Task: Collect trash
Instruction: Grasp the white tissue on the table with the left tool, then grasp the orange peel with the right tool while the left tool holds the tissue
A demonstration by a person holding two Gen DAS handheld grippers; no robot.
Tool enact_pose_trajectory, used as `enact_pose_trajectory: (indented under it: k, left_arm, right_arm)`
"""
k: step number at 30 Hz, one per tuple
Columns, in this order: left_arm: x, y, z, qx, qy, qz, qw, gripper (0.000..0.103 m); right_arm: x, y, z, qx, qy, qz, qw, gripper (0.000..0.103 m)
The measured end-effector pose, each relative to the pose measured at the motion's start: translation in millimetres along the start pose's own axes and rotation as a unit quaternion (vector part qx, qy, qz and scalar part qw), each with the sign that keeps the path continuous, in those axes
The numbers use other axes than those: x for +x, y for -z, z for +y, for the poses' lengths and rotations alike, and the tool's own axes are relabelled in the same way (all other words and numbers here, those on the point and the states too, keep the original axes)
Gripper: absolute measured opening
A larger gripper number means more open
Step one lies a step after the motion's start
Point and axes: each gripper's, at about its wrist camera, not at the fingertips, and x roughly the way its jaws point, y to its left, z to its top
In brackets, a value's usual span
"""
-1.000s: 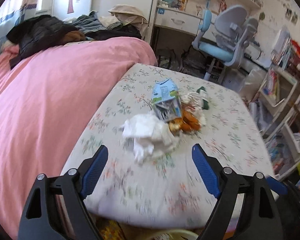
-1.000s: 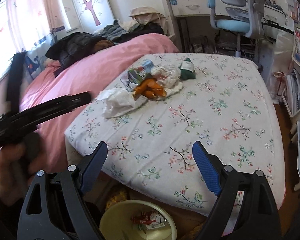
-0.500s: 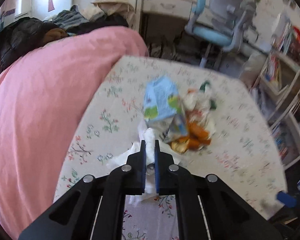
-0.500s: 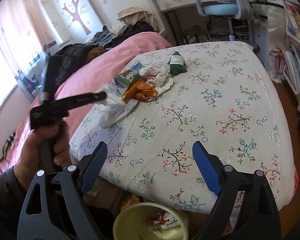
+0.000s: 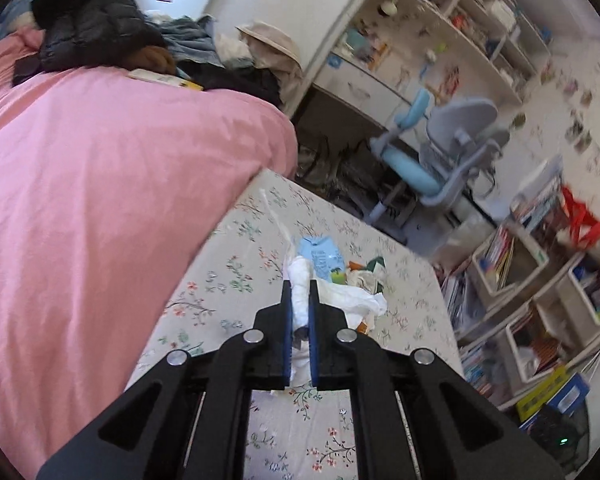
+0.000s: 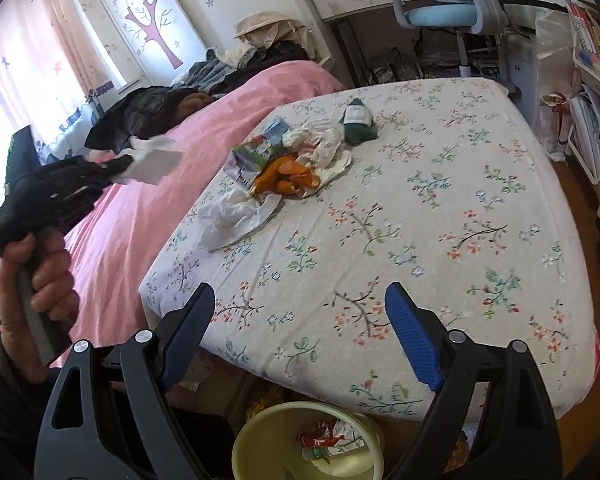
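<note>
Crumpled tissue [image 5: 300, 288] — pinched in left gripper [image 5: 300, 300], lifted off bed; right gripper [image 6: 300, 332] spread, idle — next: carry to yellow bin [image 6: 260, 436]

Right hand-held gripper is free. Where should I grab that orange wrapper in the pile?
Judging from the right wrist view, take the orange wrapper at its puffed middle, coming down from above. It lies crumpled atop white paper, with the carton tight on its far-left side.
</note>
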Motion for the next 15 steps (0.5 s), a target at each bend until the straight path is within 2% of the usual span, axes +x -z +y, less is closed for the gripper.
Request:
enact_pose_trajectory:
  k: [3, 8, 15]
  left_arm:
    - [-4.8, -0.5, 6.2, -0.019, -0.008, -0.009, 0.9997, 0.007]
    - [-4.6, -3.4, -1.5, -0.014, -0.007, -0.024, 0.9996, 0.007]
    - [-11.7, -5.7, -0.5, -0.012, 0.003, -0.036, 0.9993, 0.007]
  right_arm:
    - [12.4, 2.8, 14.0, -0.019, -0.007, 0.018, 1.000, 0.083]
    - [41.2, 2.4, 42.3, -0.039, -0.022, 0.048, 0.998, 0.083]
    - [114.0, -27.8, 79.6, -0.023, -0.034, 0.049, 0.998, 0.083]
